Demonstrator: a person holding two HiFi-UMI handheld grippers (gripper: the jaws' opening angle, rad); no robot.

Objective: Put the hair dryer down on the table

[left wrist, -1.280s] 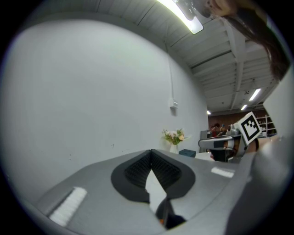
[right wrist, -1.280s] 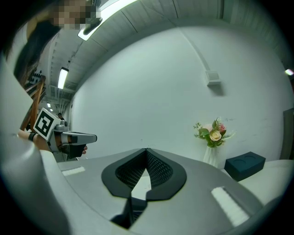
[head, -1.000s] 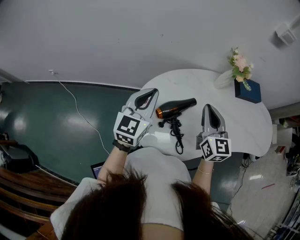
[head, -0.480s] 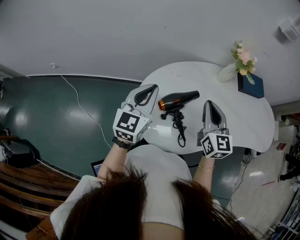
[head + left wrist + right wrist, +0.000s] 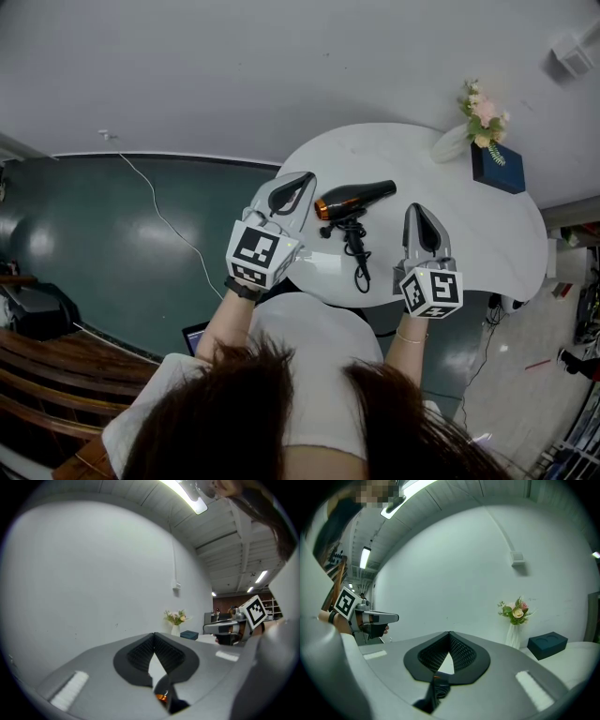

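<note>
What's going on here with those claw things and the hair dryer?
A person holds a two-jaw gripper in each hand above a white table. The black hair dryer lies on the table between them, its cord trailing toward the person, and neither gripper touches it. The left gripper and the right gripper are both closed and empty. A vase of flowers and a dark box stand at the far edge.

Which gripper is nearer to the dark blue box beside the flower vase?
Right. In the head view the right gripper sits left of the dark blue box and nearer the person; the left gripper lies farther left, beyond the hair dryer.
</note>
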